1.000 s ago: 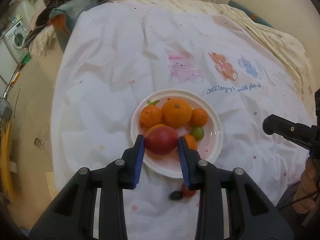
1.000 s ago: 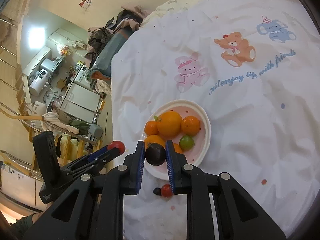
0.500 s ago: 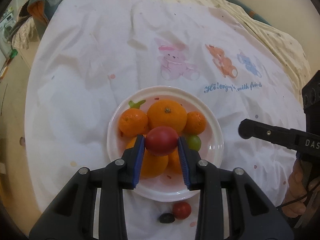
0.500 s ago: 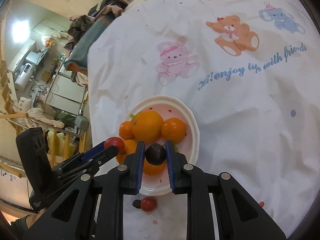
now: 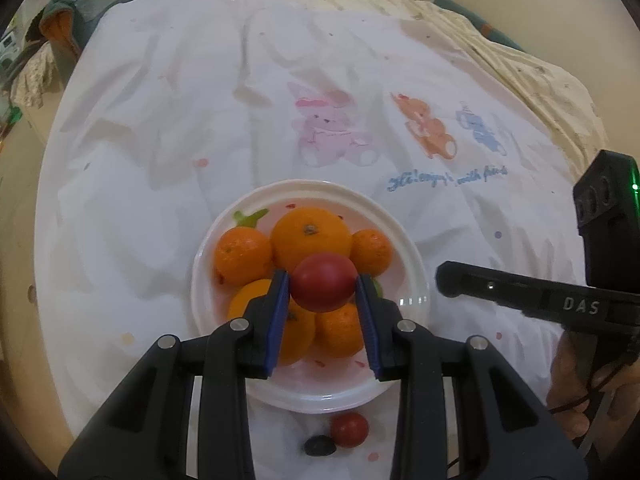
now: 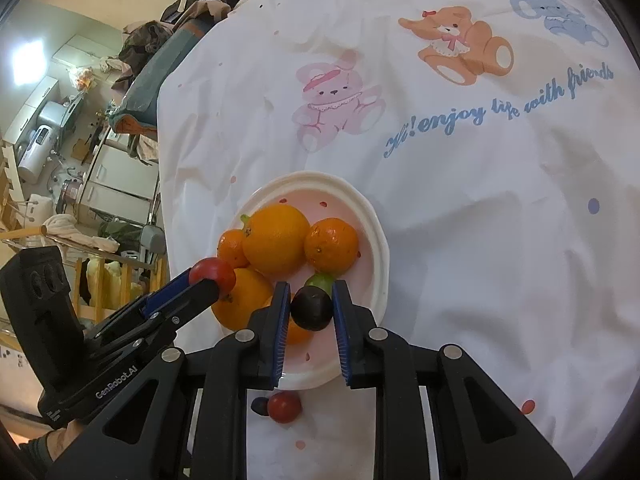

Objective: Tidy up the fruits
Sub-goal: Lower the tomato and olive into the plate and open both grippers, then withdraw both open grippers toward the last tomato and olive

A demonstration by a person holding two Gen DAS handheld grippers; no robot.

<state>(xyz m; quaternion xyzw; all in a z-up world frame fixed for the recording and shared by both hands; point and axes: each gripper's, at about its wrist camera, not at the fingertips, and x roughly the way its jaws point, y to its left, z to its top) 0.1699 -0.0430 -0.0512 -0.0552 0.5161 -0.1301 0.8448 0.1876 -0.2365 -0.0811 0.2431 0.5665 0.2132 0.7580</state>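
Observation:
A white plate (image 5: pixel 412 276) (image 6: pixel 376 236) on the cartoon-print sheet holds several oranges (image 5: pixel 310 236) (image 6: pixel 276 238) and a small green fruit (image 6: pixel 322 280). My left gripper (image 5: pixel 323 285) is shut on a red tomato (image 5: pixel 323 282) (image 6: pixel 212 272) and holds it above the plate's middle. My right gripper (image 6: pixel 310 307) is shut on a dark plum (image 6: pixel 311 307) and holds it over the plate's near side. A small red tomato (image 5: pixel 349 429) (image 6: pixel 284 406) and a small dark fruit (image 5: pixel 319 446) (image 6: pixel 260 405) lie on the sheet just in front of the plate.
The white sheet (image 5: pixel 200 120) covers a bed with a cream blanket (image 5: pixel 540 76) at the far right. Piled clothes (image 6: pixel 176 28) lie at the far left corner. The bed's left edge drops to a cluttered floor (image 6: pixel 60 140).
Both grippers have moved forward over the plate with their fruit still held. The plate now lies closer and lower in both views.

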